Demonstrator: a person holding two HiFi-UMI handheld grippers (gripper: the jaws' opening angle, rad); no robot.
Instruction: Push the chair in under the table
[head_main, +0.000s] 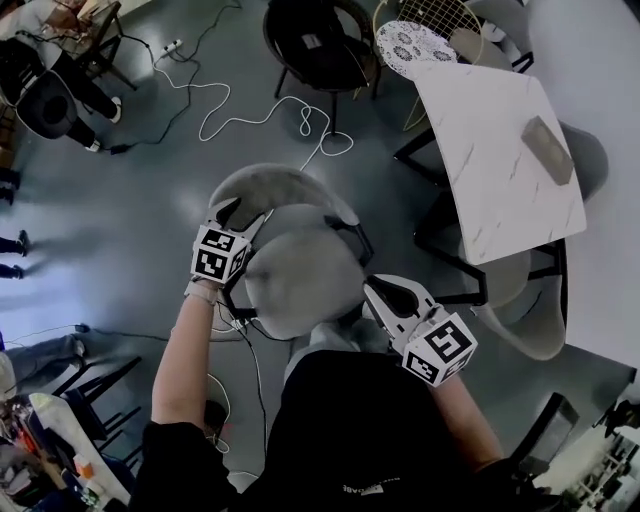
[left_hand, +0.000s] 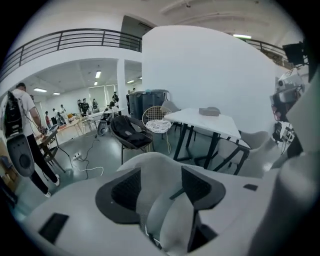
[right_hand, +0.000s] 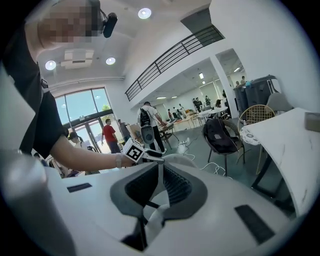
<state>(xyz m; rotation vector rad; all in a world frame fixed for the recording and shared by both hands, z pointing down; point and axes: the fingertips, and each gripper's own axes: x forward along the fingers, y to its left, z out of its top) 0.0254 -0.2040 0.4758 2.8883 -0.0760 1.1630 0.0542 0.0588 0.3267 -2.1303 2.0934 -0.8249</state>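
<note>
Two tools flank one grey chair (head_main: 295, 275) in my head view, which looks steeply down on a dark floor (head_main: 130, 200)

- The left tool (head_main: 232, 213) lies at 10 o'clock of the seat, at the left end of the curved backrest (head_main: 285, 185). In the left gripper view its jaws stand wide apart. The backrest's grey rim fills the gap between them, and I cannot tell whether either pad touches it.
- The right tool (head_main: 372, 288) lies at 4 o'clock of the seat, just beside its edge. In the right gripper view its jaws are pressed together with nothing between them, and they point across the chair toward the left tool.
- The chair stands out on the floor at 8 o'clock of the white marbled worktop (head_main: 490, 130). It is near the black legs (head_main: 430, 235) but no part of it is under the top.
- A grey block (head_main: 548, 150) lies on the worktop toward its 3 o'clock edge.
- A second grey chair (head_main: 525, 310) is partly tucked under the worktop's 6 o'clock end.
- A white cable (head_main: 260, 115) loops over the floor at 12 o'clock of the chair, and a black chair (head_main: 320, 45) stands beyond it
</note>
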